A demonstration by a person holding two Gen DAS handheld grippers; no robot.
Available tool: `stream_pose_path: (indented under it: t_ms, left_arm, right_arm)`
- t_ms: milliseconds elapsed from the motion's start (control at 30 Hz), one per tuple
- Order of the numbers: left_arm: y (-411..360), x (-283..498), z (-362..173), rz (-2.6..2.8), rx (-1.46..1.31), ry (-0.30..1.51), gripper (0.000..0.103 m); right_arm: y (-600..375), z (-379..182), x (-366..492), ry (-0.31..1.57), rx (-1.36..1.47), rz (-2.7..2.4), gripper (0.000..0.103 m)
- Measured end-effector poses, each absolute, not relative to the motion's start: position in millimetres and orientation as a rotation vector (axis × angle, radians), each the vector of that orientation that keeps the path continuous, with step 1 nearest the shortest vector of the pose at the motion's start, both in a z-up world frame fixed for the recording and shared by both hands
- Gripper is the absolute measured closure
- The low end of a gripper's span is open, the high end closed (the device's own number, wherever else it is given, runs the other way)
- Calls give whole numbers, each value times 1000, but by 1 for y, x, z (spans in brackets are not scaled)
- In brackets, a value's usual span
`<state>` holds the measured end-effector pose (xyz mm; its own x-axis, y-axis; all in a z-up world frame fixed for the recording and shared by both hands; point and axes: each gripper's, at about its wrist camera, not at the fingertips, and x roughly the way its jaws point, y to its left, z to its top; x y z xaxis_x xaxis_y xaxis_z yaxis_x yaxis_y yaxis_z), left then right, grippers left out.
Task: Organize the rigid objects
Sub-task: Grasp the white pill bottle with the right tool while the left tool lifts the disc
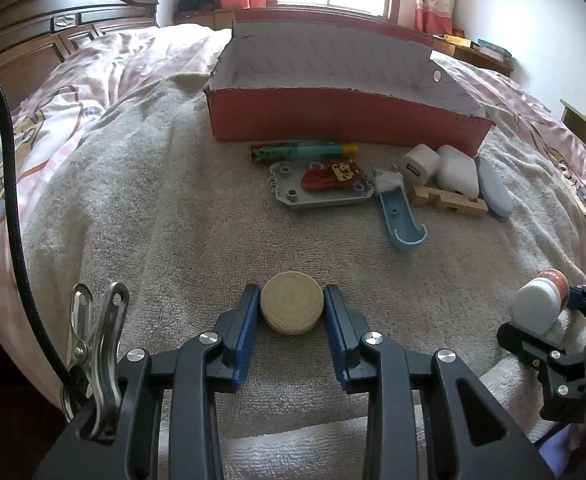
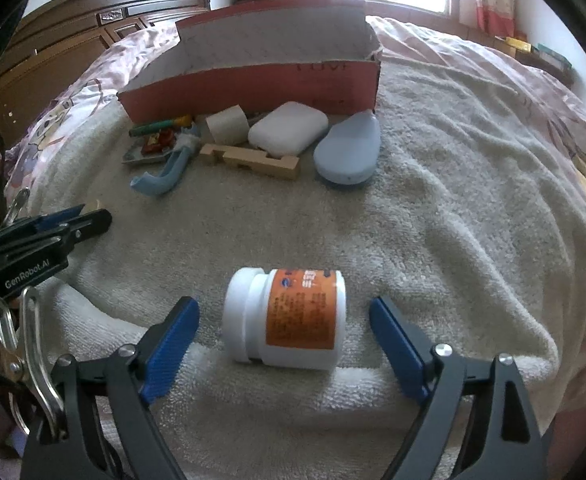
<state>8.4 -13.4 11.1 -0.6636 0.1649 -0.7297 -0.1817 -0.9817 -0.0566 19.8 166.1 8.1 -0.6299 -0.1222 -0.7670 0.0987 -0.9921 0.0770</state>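
My left gripper [image 1: 292, 309] is shut on a round wooden disc [image 1: 292, 303], its blue pads touching both sides, low over the beige towel. My right gripper [image 2: 284, 320] is open around a white pill bottle with an orange label [image 2: 289, 318] that lies on its side on the towel; the pads stand apart from it. The bottle also shows in the left wrist view [image 1: 539, 304]. A red open cardboard box [image 1: 345, 116] stands at the far side, also in the right wrist view [image 2: 261, 84].
In front of the box lie a green pen [image 1: 305, 150], a grey plate with a red toy [image 1: 321, 184], a blue scoop [image 1: 401, 216], a white charger [image 1: 419, 162], a white case [image 2: 287, 128], a wooden block [image 2: 249, 158] and a blue oval piece [image 2: 349, 152]. A wooden headboard [image 1: 33, 48] stands at the left.
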Motion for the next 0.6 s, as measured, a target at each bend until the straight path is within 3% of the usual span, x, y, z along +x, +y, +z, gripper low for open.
stream_pose_path:
  t_ms: [267, 333, 500, 600]
  left_arm:
    - [-15, 10, 11, 2714, -1168, 27, 70]
    - [-16, 10, 11, 2712, -1166, 19, 70]
    - [-16, 12, 12, 2712, -1161, 8, 70]
    - [-16, 13, 14, 2710, -1158, 2, 71]
  right_arm:
    - [163, 8, 23, -21, 1290, -2740, 11]
    - [165, 9, 24, -28, 1285, -2755, 17]
    - [170, 14, 27, -11, 1267, -2816, 53]
    - [172, 16, 28, -31, 1248, -2807, 53]
